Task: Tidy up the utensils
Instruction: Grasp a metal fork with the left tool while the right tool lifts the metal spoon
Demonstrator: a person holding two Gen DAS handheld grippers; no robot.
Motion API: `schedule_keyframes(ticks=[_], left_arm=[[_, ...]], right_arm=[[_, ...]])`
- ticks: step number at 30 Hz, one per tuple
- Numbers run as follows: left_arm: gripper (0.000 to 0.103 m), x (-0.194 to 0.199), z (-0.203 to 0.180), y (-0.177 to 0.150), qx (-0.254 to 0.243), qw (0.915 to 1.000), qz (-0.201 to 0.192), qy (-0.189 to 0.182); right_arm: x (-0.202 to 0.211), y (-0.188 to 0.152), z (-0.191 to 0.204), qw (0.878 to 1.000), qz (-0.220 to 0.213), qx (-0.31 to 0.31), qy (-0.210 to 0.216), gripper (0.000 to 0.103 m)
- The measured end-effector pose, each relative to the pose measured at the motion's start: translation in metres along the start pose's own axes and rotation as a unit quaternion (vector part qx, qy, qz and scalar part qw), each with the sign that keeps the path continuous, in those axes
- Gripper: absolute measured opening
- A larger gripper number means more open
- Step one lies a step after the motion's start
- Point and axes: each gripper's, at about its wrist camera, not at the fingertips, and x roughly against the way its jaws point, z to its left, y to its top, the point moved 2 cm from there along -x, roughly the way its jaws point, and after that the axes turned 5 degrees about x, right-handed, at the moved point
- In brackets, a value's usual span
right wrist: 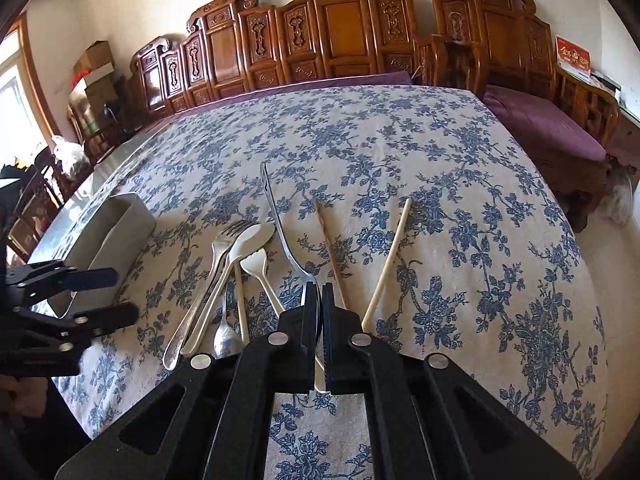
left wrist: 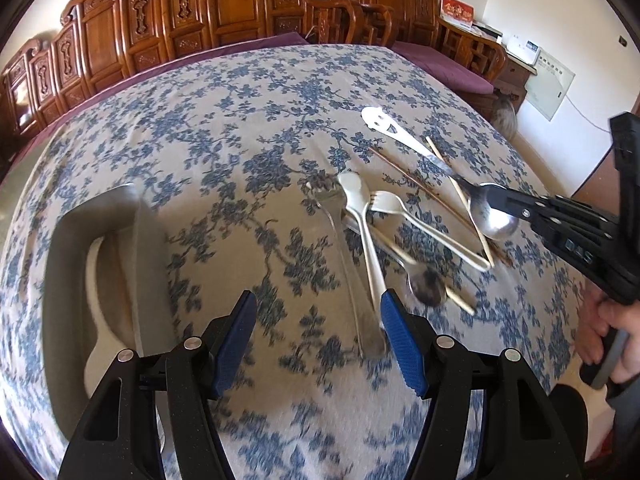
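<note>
While carved wooden benches (right wrist: 340, 36) line the far wall at twelve o'clock, a blue-flowered tablecloth (right wrist: 400, 152) covers the table. At nine o'clock in the right wrist view stands a metal holder (right wrist: 116, 224). The left gripper (left wrist: 318, 332) hangs with jaws spread wide, touching nothing. The right gripper (right wrist: 321, 304) pinches a steel spoon (left wrist: 490, 210) by its bowl, above the heap of utensils (right wrist: 228, 280) on the cloth.
</note>
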Motion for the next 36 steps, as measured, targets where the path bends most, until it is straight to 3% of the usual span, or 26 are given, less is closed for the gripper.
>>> schedule_keyframes(ticks=[10,20,22,36], left_arm=[[0.030,-0.062,-0.006,0.022,0.017,0.9992,0.035,-0.010],[0.022,-0.070,-0.008,0.028,0.015,0.9997,0.020,-0.006],[0.007,-0.070,-0.009,0.026,0.010,0.9997,0.020,-0.010],[0.006,-0.024,0.008,0.011,0.010,0.9999,0.002,0.002]], right_arm=[[0.001,0.000,-0.005,1.000,0.001,-0.012,0.002,0.004],[-0.004,-0.002,0.003,1.000,0.009,-0.004,0.005,0.004],[-0.005,-0.002,0.004,1.000,0.009,-0.004,0.005,0.004],[0.016,0.000,0.029,1.000,0.003,0.010,0.007,0.004]])
